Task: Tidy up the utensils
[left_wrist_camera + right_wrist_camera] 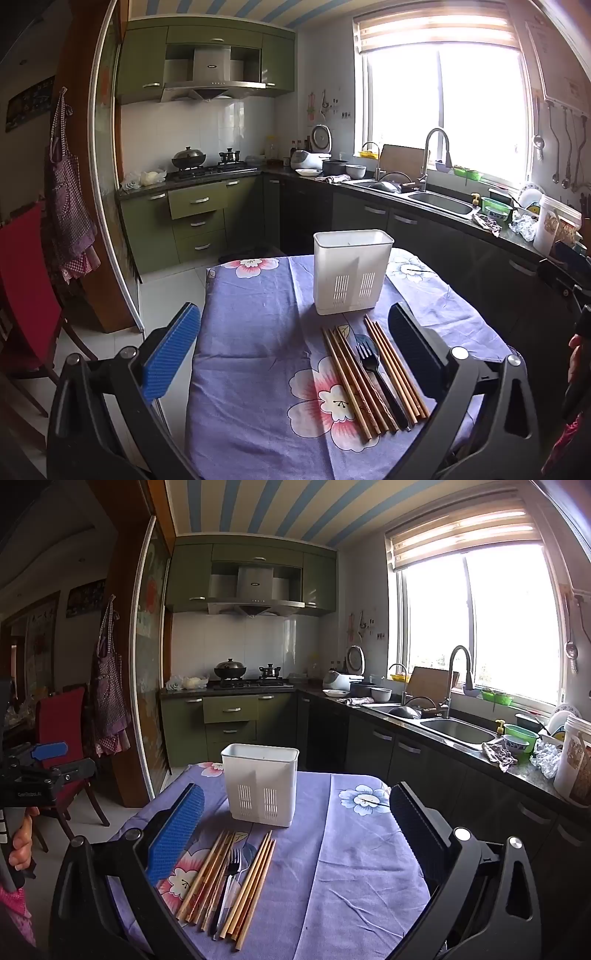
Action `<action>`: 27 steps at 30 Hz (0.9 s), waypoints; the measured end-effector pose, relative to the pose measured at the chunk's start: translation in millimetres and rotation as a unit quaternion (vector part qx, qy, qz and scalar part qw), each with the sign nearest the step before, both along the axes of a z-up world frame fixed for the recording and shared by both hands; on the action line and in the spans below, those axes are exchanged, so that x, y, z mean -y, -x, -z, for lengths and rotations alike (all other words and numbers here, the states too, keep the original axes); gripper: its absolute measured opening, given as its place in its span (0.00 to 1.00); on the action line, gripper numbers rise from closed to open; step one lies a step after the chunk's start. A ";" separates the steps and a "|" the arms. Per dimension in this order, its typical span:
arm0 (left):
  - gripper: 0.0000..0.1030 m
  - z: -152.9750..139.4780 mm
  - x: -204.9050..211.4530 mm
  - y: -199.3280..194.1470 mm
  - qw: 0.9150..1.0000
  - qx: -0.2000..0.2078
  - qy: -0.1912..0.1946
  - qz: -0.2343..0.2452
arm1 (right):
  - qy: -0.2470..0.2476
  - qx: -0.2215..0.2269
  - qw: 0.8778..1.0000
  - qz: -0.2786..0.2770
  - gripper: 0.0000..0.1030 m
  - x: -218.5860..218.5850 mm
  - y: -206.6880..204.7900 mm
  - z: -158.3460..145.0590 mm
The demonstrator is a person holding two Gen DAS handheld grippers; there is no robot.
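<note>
A white slotted utensil holder (352, 271) stands empty on a small table with a purple floral cloth (255, 332); it also shows in the right wrist view (260, 784). In front of it lie several wooden chopsticks (354, 380) with a black plastic fork (380, 380) between them, also in the right wrist view as chopsticks (255, 882) and fork (226, 886). My left gripper (295, 354) is open above the near table, empty. My right gripper (295, 834) is open, empty, right of the utensils. The left gripper shows at the left edge (48, 760).
Green kitchen cabinets and stove (207, 170) stand behind the table. A counter with a sink (439, 201), bowls and dishes runs along the right under a bright window. A red chair (26, 291) and a hanging apron (70, 206) are on the left.
</note>
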State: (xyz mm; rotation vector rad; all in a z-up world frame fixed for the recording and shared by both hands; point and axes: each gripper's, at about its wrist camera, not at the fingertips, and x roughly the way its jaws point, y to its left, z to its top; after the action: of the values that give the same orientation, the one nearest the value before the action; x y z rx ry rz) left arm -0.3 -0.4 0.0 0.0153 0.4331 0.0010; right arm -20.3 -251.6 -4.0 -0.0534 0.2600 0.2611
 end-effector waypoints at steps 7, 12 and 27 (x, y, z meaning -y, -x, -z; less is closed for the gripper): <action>0.94 0.5 0.7 0.0 1.000 -0.001 0.003 0.000 | -0.002 0.001 1.000 -0.002 0.96 -1.4 -1.5 1.9; 0.94 2.4 -8.9 2.8 1.000 0.000 0.007 0.001 | -0.002 0.001 1.000 -0.002 0.96 -0.8 -0.9 2.3; 0.94 9.5 1.9 1.1 1.000 -0.003 0.002 0.002 | -0.009 -0.002 1.000 0.003 0.96 0.3 -2.3 2.1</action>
State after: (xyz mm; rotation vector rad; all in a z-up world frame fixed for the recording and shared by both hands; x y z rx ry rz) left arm -1.3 -2.3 -9.5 0.0131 0.4390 -0.0046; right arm -18.0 -251.9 -6.1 -0.0350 0.2611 0.2577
